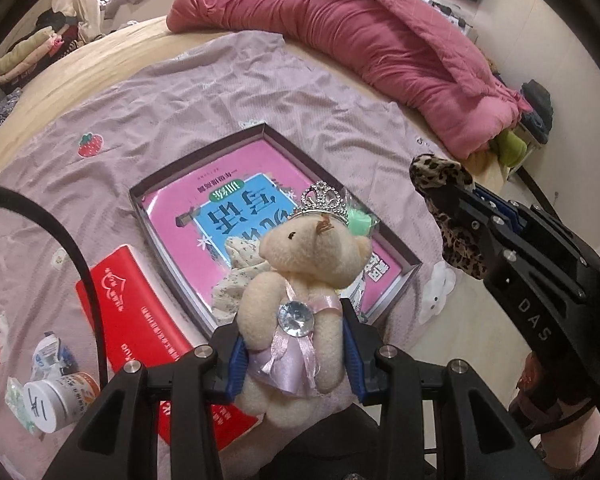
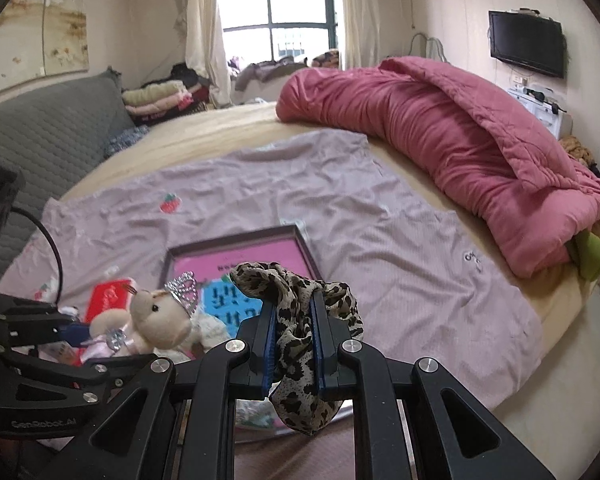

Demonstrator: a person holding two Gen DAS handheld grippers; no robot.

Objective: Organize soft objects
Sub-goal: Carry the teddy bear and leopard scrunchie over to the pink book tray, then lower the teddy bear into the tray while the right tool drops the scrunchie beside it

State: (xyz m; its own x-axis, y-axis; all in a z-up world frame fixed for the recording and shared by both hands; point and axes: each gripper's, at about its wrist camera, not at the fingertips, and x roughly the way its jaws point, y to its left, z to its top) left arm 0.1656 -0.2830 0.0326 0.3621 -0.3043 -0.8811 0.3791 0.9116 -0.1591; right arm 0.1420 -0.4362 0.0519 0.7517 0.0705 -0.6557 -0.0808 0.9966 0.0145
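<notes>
My left gripper (image 1: 294,350) is shut on a cream teddy bear (image 1: 304,276) with a silver tiara and a lilac dress, held above the near edge of a shallow dark box (image 1: 204,168). The box holds a pink book (image 1: 256,160), a floral cloth (image 1: 236,276) and a green soft item (image 1: 360,222). My right gripper (image 2: 294,322) is shut on a leopard-print cloth (image 2: 300,364), which hangs down between the fingers. It also shows in the left wrist view (image 1: 456,216), to the right of the box. The bear shows in the right wrist view (image 2: 160,320).
A lilac sheet (image 1: 180,100) covers the bed. A red packet (image 1: 140,320) and a white jar (image 1: 56,404) lie left of the box. A rolled pink duvet (image 1: 380,52) lies along the far right. Folded clothes (image 2: 160,100) and a grey sofa (image 2: 48,136) stand on the left.
</notes>
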